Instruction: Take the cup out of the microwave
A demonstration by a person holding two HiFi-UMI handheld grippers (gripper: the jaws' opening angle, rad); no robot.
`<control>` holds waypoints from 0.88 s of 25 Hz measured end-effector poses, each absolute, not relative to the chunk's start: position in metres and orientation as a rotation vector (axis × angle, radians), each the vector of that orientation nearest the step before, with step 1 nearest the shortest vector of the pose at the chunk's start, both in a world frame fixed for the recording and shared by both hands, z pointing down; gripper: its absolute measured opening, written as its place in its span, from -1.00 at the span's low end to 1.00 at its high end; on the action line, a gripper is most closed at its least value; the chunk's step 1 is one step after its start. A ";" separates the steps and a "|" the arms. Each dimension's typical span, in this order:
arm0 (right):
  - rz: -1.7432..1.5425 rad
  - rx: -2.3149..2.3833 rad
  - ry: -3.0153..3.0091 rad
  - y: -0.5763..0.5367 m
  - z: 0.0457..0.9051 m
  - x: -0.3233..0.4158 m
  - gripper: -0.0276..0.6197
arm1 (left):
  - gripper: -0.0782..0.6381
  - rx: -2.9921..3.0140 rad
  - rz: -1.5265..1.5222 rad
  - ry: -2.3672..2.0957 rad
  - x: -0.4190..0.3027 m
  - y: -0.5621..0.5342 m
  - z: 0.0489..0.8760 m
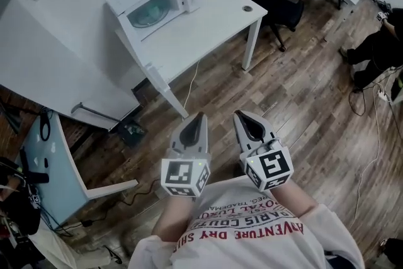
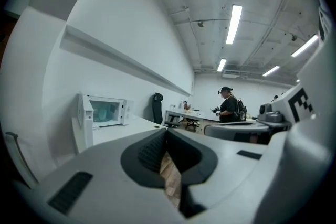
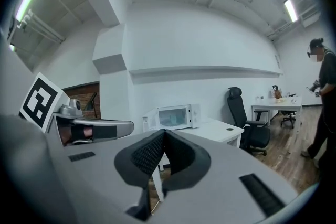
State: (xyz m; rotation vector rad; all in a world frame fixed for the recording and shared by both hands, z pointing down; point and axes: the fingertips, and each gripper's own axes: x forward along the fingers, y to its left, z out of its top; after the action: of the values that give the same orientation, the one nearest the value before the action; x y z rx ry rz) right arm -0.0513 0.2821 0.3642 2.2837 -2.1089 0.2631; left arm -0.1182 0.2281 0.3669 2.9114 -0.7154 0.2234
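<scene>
I see L gripper (image 1: 199,116) + R gripper (image 1: 242,115) side by side, both jaws fully closed, nothing held. The microwave (image 1: 157,6) sits well ahead of both, on white table (image 1: 217,16).

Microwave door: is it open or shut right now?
Open. In the right gripper view the door stands swung out at the left of the microwave, leaving its inside exposed.

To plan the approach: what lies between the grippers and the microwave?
In the head view: wooden floor, a hanging cable, then a leg and the near edge of the white table bearing the microwave.
</scene>
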 end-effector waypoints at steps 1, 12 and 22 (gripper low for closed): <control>0.262 2.259 -2.119 0.276 0.364 -0.037 -0.88 | -0.76 2.900 0.224 -0.742 -0.105 0.222 0.367; 0.267 2.023 -2.254 0.215 0.360 0.092 -0.88 | -0.76 2.756 0.182 -0.962 0.012 0.168 0.368; 0.336 1.966 -2.318 0.151 0.376 0.137 -0.88 | -0.76 2.710 0.257 -1.029 0.056 0.123 0.389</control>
State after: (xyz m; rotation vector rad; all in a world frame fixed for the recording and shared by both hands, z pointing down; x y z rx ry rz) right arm 0.1374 0.1513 0.3755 1.9657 -2.3182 0.3362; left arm 0.0557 0.1228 0.3885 2.7096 -1.0287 0.2573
